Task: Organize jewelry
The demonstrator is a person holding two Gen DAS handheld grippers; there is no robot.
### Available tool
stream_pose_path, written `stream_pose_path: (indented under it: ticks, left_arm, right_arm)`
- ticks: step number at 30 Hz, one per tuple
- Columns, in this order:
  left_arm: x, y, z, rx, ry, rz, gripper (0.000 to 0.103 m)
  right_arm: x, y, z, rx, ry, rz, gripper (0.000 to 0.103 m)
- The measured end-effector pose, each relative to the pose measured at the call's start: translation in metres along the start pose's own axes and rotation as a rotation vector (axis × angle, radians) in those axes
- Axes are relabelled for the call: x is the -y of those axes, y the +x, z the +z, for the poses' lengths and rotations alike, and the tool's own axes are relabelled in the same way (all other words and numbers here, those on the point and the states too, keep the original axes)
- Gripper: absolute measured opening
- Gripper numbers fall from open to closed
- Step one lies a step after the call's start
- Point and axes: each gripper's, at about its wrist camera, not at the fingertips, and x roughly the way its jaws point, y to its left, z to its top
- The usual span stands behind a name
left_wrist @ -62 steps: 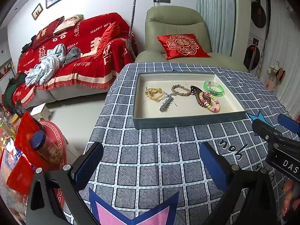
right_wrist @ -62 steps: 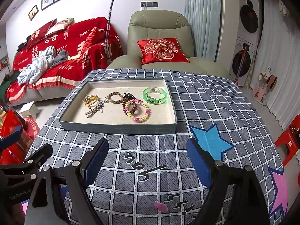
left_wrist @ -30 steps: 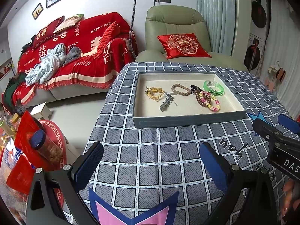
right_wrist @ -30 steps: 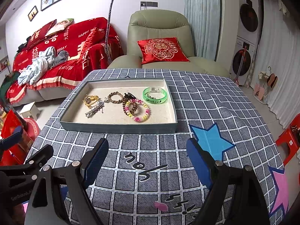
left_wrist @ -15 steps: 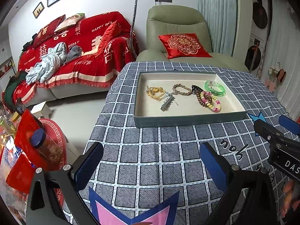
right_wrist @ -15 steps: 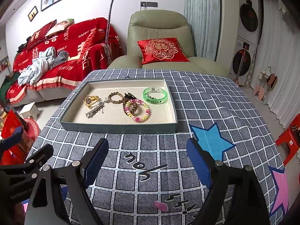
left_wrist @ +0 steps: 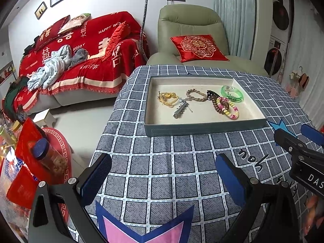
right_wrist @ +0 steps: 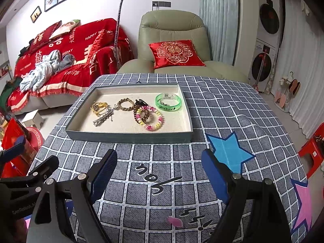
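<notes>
A shallow grey tray (left_wrist: 204, 128) (right_wrist: 129, 136) with a cream lining sits on the checked tablecloth. Inside lie a green bangle (left_wrist: 231, 96) (right_wrist: 168, 102), a pink-and-yellow spiral bracelet (left_wrist: 232, 110) (right_wrist: 154, 121), a brown coil band (right_wrist: 141, 113), a braided bracelet (left_wrist: 196, 95) (right_wrist: 125, 104), a gold piece (left_wrist: 167, 98) (right_wrist: 99, 106) and a silver clip (left_wrist: 180, 111) (right_wrist: 102, 119). My left gripper (left_wrist: 164, 177) and right gripper (right_wrist: 160, 174) both hover open over the cloth in front of the tray, nothing between their blue pads.
The table (right_wrist: 232, 109) drops off at its left edge towards the floor. A green armchair (right_wrist: 176, 40) with a red cushion stands behind it, a red-covered sofa (left_wrist: 81, 46) to the left. Red bags and a jar (left_wrist: 46, 158) sit low at the left.
</notes>
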Motion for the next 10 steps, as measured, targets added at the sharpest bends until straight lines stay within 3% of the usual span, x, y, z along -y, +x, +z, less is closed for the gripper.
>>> stream_pose_path:
  ticks: [10]
  left_arm:
    - [0.0002,-0.0011,-0.0007,0.007,-0.001,-0.006,0.103]
  right_arm:
    - [0.0005,0.0003,0.0001,0.0,0.0,0.0,0.087]
